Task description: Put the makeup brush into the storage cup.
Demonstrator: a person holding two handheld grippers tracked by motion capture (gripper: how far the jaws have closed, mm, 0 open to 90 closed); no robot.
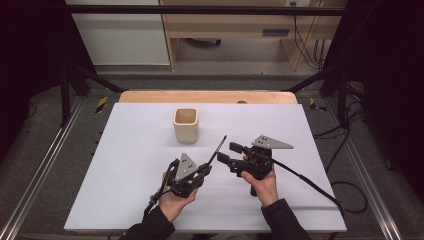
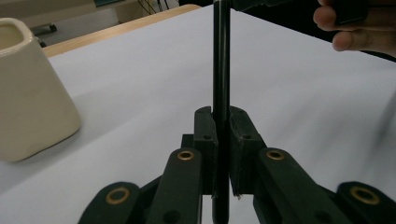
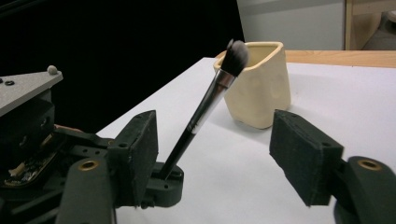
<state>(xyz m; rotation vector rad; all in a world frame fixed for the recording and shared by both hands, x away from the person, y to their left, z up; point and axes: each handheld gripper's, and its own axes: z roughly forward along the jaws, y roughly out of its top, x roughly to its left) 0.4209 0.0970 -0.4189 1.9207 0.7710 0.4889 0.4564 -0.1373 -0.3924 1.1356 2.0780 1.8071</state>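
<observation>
Your left claw [image 1: 204, 170] is clamped tight on the black handle of a makeup brush [image 1: 218, 147], gripping it near the butt end. In the left gripper view the handle [image 2: 221, 70] runs straight up out of the shut jaws. In the right gripper view the bristle head [image 3: 236, 54] points up and away toward the far side of the tabletop [image 1: 130, 165].

Your right claw [image 1: 226, 153] stands wide, holding nothing. Its 2 padded jaws sit well apart in the right gripper view, and the brush shaft passes just beside the left pad rather than between them.

The cream cup [image 1: 186, 125], squarish and open at the top, stands upright on the white tabletop, well clear of both claws. It lies far and slightly left of the brush tip.

The relation that matters: the brush's long axis slants from your left claw toward the far right, so the bristle end aims past the cup's right side, not into its mouth. Your left claw is the one carrying the brush and is also the nearer of the 2 to the cup.

My read is that the brush is headed for the cup. For that you would need to swing the tip left and bring the handle more upright over the opening. The right claw looks placed to take the shaft if a regrip is wanted.
</observation>
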